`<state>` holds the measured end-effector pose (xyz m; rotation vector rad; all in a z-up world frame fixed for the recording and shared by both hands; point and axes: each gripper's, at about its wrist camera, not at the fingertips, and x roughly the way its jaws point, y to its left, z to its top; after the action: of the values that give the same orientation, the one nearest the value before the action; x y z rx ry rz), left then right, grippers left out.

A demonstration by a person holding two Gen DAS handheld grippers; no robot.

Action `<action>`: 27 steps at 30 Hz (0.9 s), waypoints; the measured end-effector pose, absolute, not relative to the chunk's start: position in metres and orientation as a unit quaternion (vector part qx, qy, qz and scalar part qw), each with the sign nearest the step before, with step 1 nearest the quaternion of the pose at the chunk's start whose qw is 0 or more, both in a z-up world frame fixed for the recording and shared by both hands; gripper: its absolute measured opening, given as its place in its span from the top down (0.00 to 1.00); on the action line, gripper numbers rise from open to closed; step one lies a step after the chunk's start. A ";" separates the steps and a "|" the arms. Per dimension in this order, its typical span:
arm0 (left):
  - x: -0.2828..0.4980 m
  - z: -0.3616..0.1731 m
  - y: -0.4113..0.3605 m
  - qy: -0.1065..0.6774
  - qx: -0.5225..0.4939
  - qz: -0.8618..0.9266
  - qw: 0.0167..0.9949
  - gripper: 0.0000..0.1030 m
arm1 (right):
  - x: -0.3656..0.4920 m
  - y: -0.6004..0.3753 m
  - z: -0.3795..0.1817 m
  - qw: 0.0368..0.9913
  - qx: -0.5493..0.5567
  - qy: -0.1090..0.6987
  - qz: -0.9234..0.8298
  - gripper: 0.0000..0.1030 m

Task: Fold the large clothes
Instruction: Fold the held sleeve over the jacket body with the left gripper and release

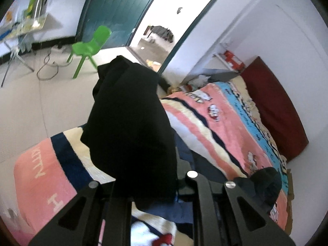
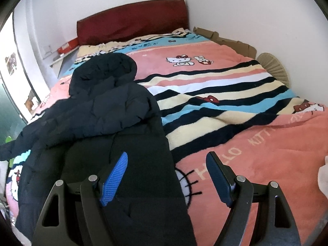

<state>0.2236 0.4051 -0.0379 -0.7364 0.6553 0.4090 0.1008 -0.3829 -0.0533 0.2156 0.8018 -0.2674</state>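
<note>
Pink blanket (image 2: 256, 143) reads "HELLO KITTY" beside dark jacket (image 2: 98, 106).

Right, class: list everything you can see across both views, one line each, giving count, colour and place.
coat: one, black, left side of bed, one end lifted
blanket: one, pink striped, over bed
headboard: one, dark red, against wall
cardboard: one piece, brown, between bed and wall
chair: one, green, on floor
door: one, dark green, open
left gripper: black, shut on coat
right gripper: blue pads, open above coat
</note>
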 end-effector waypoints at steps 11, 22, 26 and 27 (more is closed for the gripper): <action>0.220 0.056 0.280 0.295 -0.264 0.136 0.908 0.86 | 0.062 -0.427 -0.046 0.918 0.122 0.359 -0.117 0.23; 0.232 0.095 0.134 0.298 -0.188 0.028 0.935 0.86 | 0.032 -0.473 -0.055 0.912 0.129 0.357 -0.152 0.22; 0.238 0.096 0.075 0.308 -0.169 -0.015 0.936 0.86 | 0.024 -0.491 -0.059 0.908 0.140 0.356 -0.170 0.22; 0.240 0.094 0.060 0.312 -0.163 -0.026 0.936 0.86 | 0.023 -0.494 -0.059 0.908 0.142 0.355 -0.174 0.22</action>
<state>0.2404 0.0601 0.0941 -0.3340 0.6375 -0.0523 0.0232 -0.4942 -0.0585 0.2935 0.7324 -0.3594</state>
